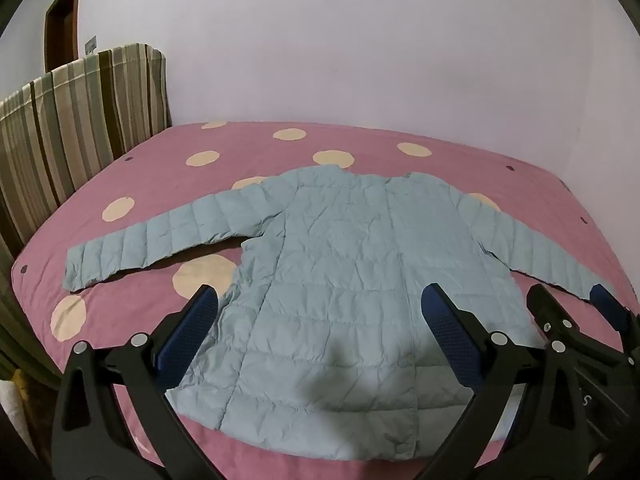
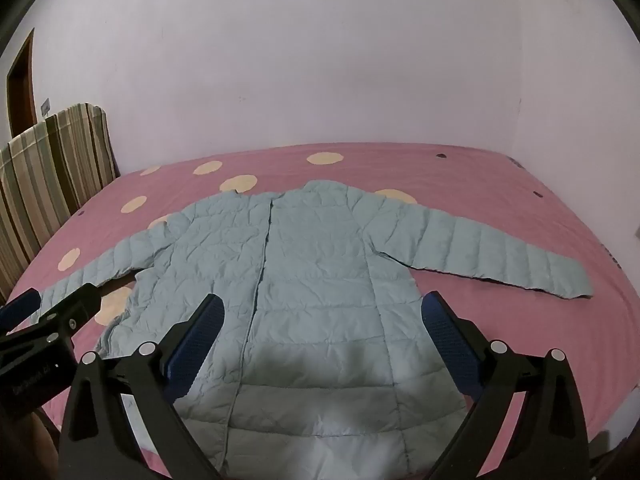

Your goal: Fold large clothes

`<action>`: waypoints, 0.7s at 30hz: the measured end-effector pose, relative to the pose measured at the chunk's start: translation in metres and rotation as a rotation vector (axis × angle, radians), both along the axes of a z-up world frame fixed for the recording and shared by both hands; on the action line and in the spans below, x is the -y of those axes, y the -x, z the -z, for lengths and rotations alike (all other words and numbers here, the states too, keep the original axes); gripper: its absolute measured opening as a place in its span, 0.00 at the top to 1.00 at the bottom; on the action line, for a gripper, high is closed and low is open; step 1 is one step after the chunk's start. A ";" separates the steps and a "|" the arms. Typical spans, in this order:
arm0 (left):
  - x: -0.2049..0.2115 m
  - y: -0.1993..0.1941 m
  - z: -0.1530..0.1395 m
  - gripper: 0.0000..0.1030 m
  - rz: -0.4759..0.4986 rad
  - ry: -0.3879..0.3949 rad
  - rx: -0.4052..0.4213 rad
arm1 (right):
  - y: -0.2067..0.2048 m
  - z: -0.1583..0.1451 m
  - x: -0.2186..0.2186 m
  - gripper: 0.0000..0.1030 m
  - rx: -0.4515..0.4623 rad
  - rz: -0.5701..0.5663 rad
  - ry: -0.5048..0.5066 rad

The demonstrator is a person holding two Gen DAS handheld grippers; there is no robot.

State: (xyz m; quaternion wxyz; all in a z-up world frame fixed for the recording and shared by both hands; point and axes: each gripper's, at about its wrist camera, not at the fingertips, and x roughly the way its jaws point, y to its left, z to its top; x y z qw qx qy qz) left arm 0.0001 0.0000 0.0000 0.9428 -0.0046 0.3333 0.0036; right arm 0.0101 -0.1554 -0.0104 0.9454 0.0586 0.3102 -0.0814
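A light blue quilted jacket point(image 1: 340, 240) lies flat on the bed, front up, collar toward the far wall, both sleeves spread out sideways. It also shows in the right wrist view point(image 2: 320, 264). My left gripper point(image 1: 320, 300) is open and empty, held above the jacket's lower hem. My right gripper point(image 2: 322, 308) is open and empty, also above the hem. The right gripper shows in the left wrist view point(image 1: 572, 312) over the right sleeve's cuff. The left gripper shows in the right wrist view point(image 2: 48, 312) over the left sleeve's cuff.
The bed has a pink sheet with cream dots point(image 1: 160, 176), also seen in the right wrist view point(image 2: 500, 184). A striped headboard cover point(image 1: 72, 120) stands at the left. A white wall point(image 1: 360, 48) runs behind the bed. A brown door point(image 1: 60, 28) is at far left.
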 end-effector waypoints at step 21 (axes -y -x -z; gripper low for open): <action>0.000 0.001 0.000 0.02 0.005 0.000 0.001 | -0.003 0.003 0.001 0.05 -0.001 0.000 0.004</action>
